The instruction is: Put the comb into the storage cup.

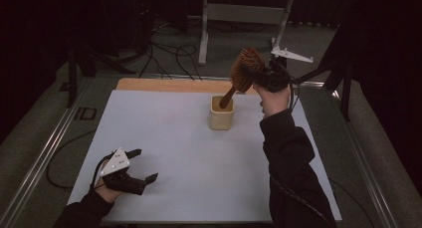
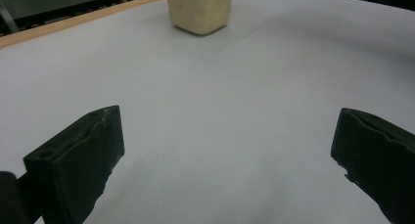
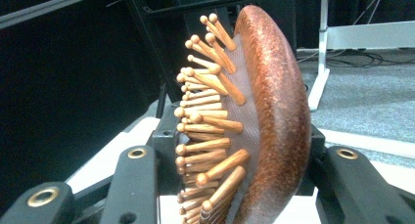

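Holding a wooden hairbrush (image 1: 244, 68) by its head, my right gripper (image 1: 266, 77) stands raised above the far part of the white table top (image 1: 189, 153). Its jaws are closed on the brush head, one against the bristle side and one against the rounded brown back, as seen in the right gripper view, where the hairbrush (image 3: 254, 121) stands on edge between them with its wooden pins pointing to the left of that view. In the high view the brush slants downward and to the left from the gripper, and the end of its handle reaches into the mouth of a cream-coloured cup (image 1: 221, 113). Whether the handle touches the cup's floor or wall cannot be told. The cup stands upright on the table top, near the strip of bare wood along the far edge.

My left gripper (image 1: 142, 169) rests low at the near left corner of the table top, well apart from the cup. Its jaws are spread wide and hold nothing; between them the left gripper view shows bare white surface, with the cup (image 2: 199, 10) farther off.
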